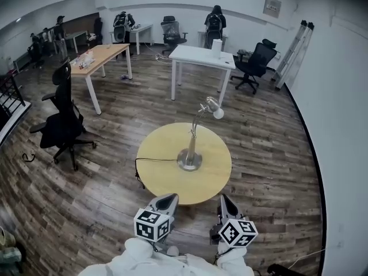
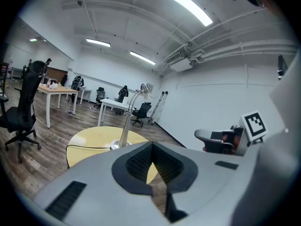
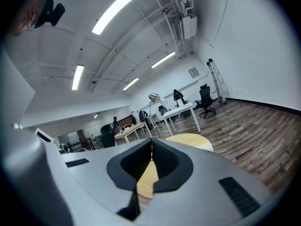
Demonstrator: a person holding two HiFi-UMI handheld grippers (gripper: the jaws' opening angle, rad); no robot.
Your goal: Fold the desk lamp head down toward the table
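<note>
A silver desk lamp point(image 1: 190, 154) stands upright at the middle of the round yellow table point(image 1: 161, 174). Its thin stem rises to the lamp head point(image 1: 214, 107), which is raised high and tilted toward the far right. Both grippers hang at the table's near edge, short of the lamp and apart from it. My left gripper point(image 1: 171, 198) is shut and holds nothing, and so is my right gripper point(image 1: 224, 199). The left gripper view shows the lamp point(image 2: 125, 128) beyond the closed left gripper point(image 2: 151, 146). In the right gripper view the lamp head point(image 3: 153, 97) shows above the closed right gripper point(image 3: 151, 143).
The lamp's black cord point(image 1: 155, 160) runs across the table to its left edge. A black office chair point(image 1: 62, 125) stands on the wood floor to the left. A white desk point(image 1: 201, 57) and a wooden desk point(image 1: 100, 55) stand further back. A ladder point(image 1: 293, 50) leans on the right wall.
</note>
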